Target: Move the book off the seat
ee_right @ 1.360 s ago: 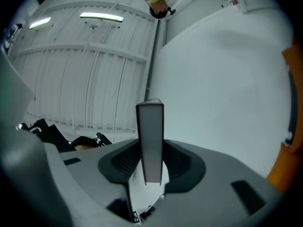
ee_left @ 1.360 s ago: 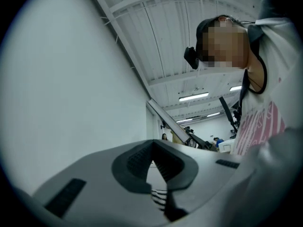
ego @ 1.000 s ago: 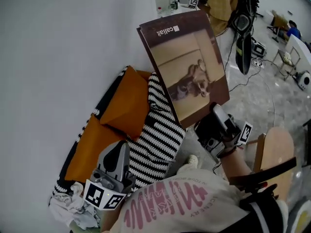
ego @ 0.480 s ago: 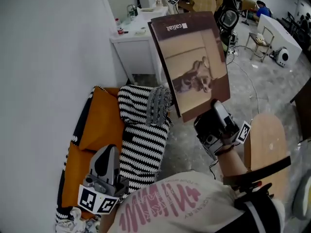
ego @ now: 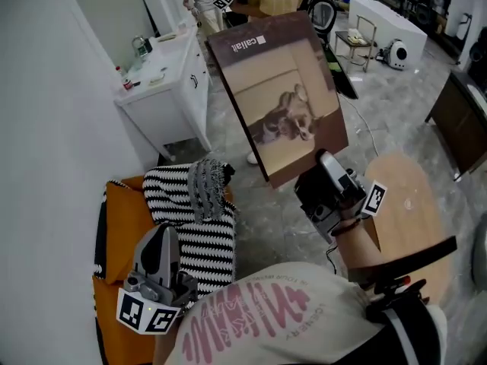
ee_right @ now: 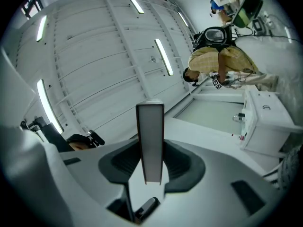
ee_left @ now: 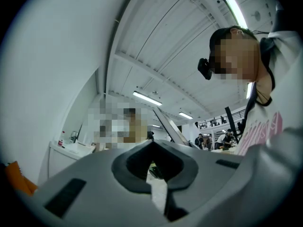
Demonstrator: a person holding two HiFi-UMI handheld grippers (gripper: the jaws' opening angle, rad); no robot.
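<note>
A large brown book (ego: 278,97) with a dog photo on its cover stands upright in the air, over the grey floor and to the right of the seat. My right gripper (ego: 308,185) is shut on the book's lower edge. The right gripper view shows the book (ee_right: 150,136) edge-on, clamped between the jaws of that gripper (ee_right: 150,174). The seat (ego: 122,219) has orange cushions and lies at the lower left under a black-and-white striped throw (ego: 194,226). My left gripper (ego: 161,230) hovers over that throw, shut, with nothing in it, as the left gripper view (ee_left: 158,193) also shows.
A white cabinet (ego: 163,90) with small bottles on top stands beyond the seat by the wall. A round wooden stool (ego: 407,219) is at my right. People, a chair and a white table are farther back in the room.
The book and both grippers have swung away from the seat. The seat has slid to the lower left of the picture, and the white cabinet has come fully into view. The grip on the book is unchanged.
</note>
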